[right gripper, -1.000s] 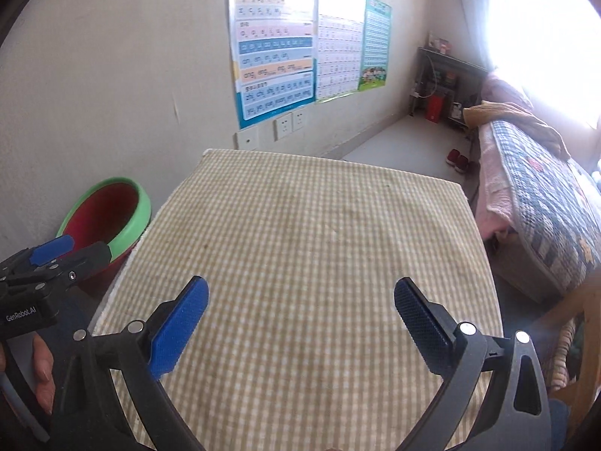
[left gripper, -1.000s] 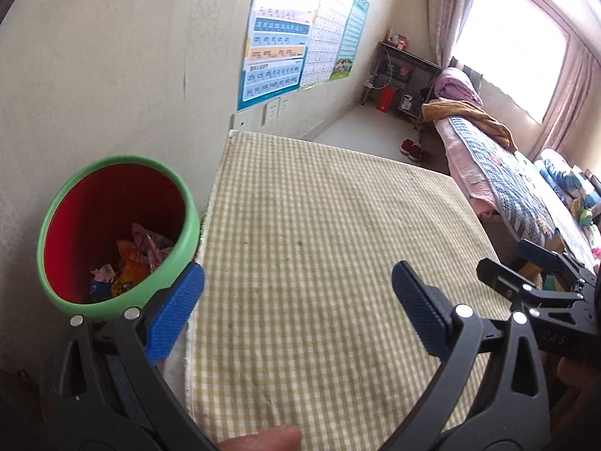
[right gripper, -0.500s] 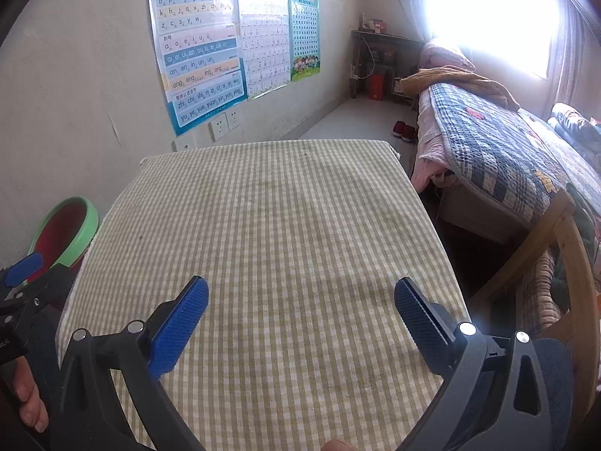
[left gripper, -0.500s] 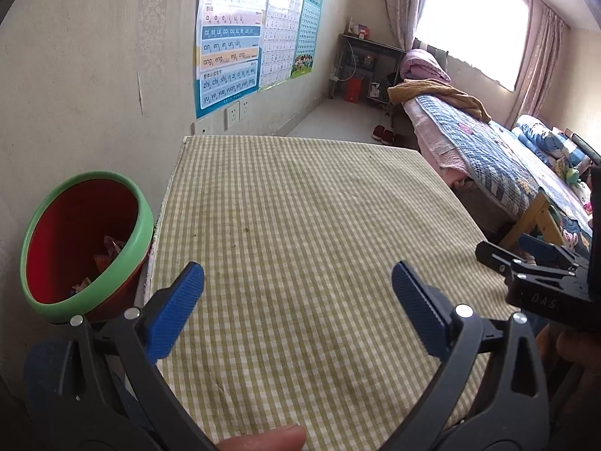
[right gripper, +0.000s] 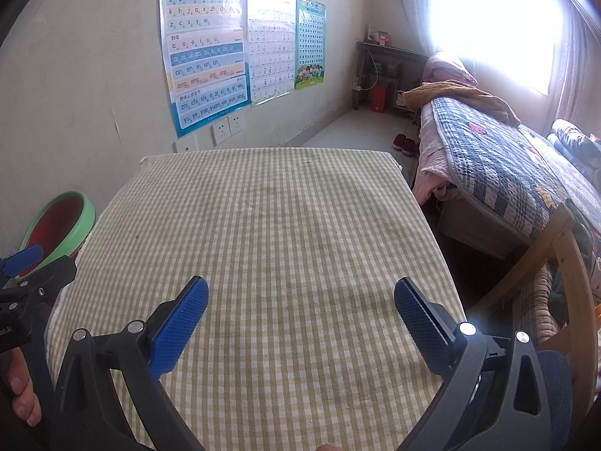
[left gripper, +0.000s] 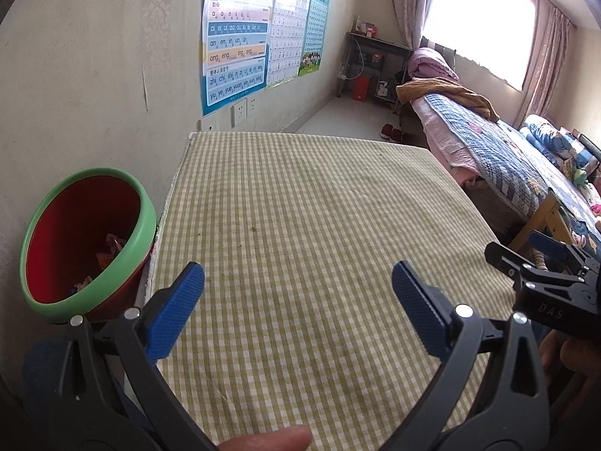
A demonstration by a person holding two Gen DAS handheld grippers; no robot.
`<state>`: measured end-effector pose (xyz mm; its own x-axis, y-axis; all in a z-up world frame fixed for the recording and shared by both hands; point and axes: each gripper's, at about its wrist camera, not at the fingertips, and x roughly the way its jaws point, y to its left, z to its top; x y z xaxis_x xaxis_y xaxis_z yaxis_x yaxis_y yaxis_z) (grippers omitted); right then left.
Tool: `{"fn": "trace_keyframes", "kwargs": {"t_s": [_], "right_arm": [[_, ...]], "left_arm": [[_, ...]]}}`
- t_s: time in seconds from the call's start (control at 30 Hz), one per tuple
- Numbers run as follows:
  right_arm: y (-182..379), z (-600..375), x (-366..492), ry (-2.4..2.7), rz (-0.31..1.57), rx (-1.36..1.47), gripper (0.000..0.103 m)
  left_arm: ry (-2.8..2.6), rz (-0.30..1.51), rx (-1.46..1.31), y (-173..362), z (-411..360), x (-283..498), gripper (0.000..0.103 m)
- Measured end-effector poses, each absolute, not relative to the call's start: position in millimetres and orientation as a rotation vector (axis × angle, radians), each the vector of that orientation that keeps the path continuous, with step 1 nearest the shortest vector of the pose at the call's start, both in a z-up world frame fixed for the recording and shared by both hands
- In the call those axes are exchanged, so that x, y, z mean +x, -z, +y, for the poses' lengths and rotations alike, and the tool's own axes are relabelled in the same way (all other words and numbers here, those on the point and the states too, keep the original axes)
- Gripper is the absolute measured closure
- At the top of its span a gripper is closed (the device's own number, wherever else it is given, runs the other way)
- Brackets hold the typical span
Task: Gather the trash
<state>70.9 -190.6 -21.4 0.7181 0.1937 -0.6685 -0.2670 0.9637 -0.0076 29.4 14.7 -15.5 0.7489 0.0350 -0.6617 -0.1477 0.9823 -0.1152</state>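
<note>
Both grippers hang over the near end of the worktop (left gripper: 300, 225), which wears a green-and-cream checked cloth and sits against the wall. The left gripper (left gripper: 298, 300) has its jaws spread wide with nothing between them, its blue pads (left gripper: 174, 314) poised above the cloth near the worktop's left edge. The right gripper (right gripper: 300, 315) is likewise spread wide and holds nothing; in the left wrist view it shows at the far right (left gripper: 541, 282), beside the worktop's right edge.

The bin (left gripper: 88, 242), red inside with a green rim, stands at the left of the worktop, just beside its edge and close to the wall. Crumpled wrappers (left gripper: 109, 250) lie in its bottom. From the right wrist view the same bin (right gripper: 58, 221) peeks out behind the left gripper's tip.

A fingertip (left gripper: 263, 438) of the person shows at the bottom of the left view, and a thumb (right gripper: 22, 394) at the lower left of the right view.

On the wall hang learning charts (right gripper: 204, 56) above two sockets (right gripper: 227, 129). A bed (right gripper: 507, 173) with a patchwork quilt stands to the right under a bright window (left gripper: 484, 18), with red slippers (right gripper: 403, 143) on the floor near its foot.
</note>
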Motion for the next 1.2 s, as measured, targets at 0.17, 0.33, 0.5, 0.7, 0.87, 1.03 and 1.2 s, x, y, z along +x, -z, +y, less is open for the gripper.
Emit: {"fn": "trace_keyframes", "kwargs": {"t_s": [0.17,0.33,0.5,0.7,0.87,1.03,1.2], "right_arm": [[27,-193,75,-0.248,0.749,-0.100,0.007],[30,-188,76,-0.258,0.758,-0.117,0.007],[31,-186,75,-0.259,0.757,-0.127,0.007],[32,-185,75,-0.255,0.758,-0.132,0.007],[32,-185,74,-0.257,0.759,-0.132,0.007],[33,-186,75,-0.258,0.762,-0.133,0.007],[33,-186,75,-0.257,0.761,-0.134,0.007]], "left_arm": [[-0.099,0.722,-0.177,18,17,32,0.005],[-0.089,0.723,-0.167,19,15,34,0.005],[-0.090,0.720,-0.172,18,16,33,0.005],[-0.093,0.722,-0.175,19,17,32,0.005],[-0.093,0.722,-0.176,19,17,32,0.005],[-0.092,0.726,-0.170,21,15,32,0.005],[-0.073,0.701,-0.170,20,15,29,0.005]]}}
